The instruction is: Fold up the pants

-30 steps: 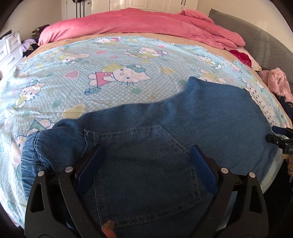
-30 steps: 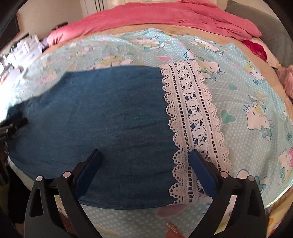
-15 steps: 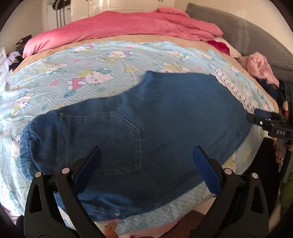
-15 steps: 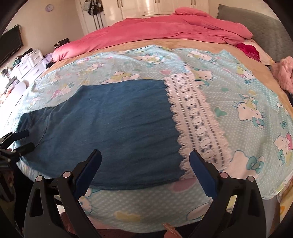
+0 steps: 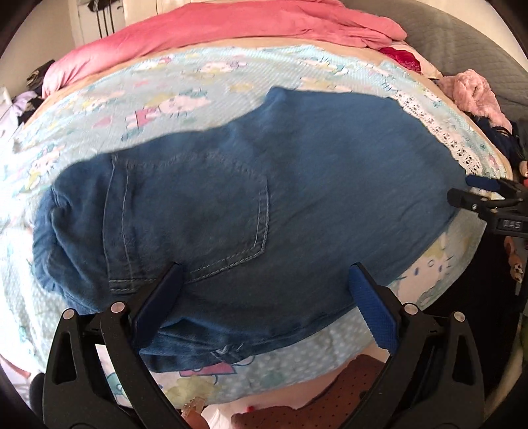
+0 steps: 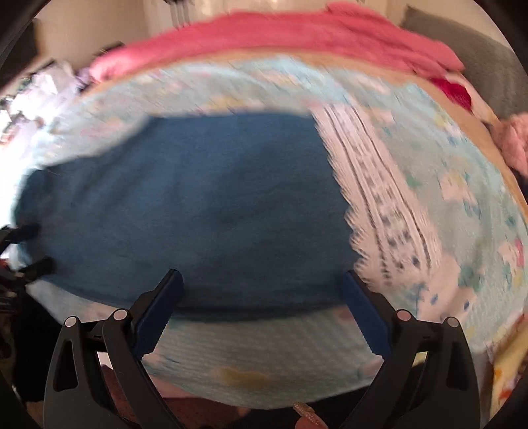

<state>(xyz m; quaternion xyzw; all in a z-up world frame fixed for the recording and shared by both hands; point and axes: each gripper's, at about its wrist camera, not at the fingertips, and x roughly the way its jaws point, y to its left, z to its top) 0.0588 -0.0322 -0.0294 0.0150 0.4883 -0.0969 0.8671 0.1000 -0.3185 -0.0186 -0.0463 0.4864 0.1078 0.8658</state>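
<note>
Blue denim pants (image 5: 257,204) lie flat across a cartoon-print bed sheet (image 5: 184,85), back pocket up, waistband bunched at the left. A white lace hem (image 5: 439,132) edges their right end. My left gripper (image 5: 264,297) hangs open over the pants' near edge by the pocket, holding nothing. In the right wrist view, which is blurred, the pants (image 6: 198,211) and lace hem (image 6: 379,198) fill the middle. My right gripper (image 6: 260,297) is open above the near edge of the leg. It also shows at the far right of the left wrist view as the right gripper (image 5: 485,194).
A pink duvet (image 5: 231,26) is heaped at the back of the bed. A grey headboard (image 5: 468,49) and a pink fluffy garment (image 5: 472,95) sit at the right. The bed's front edge (image 5: 297,369) runs just below the pants. Clutter stands at the far left (image 6: 29,99).
Both grippers first pulled back from the pants, widening the view, and have now come a little closer again over the near edge. Both stayed open; the right view is now blurred by motion.
</note>
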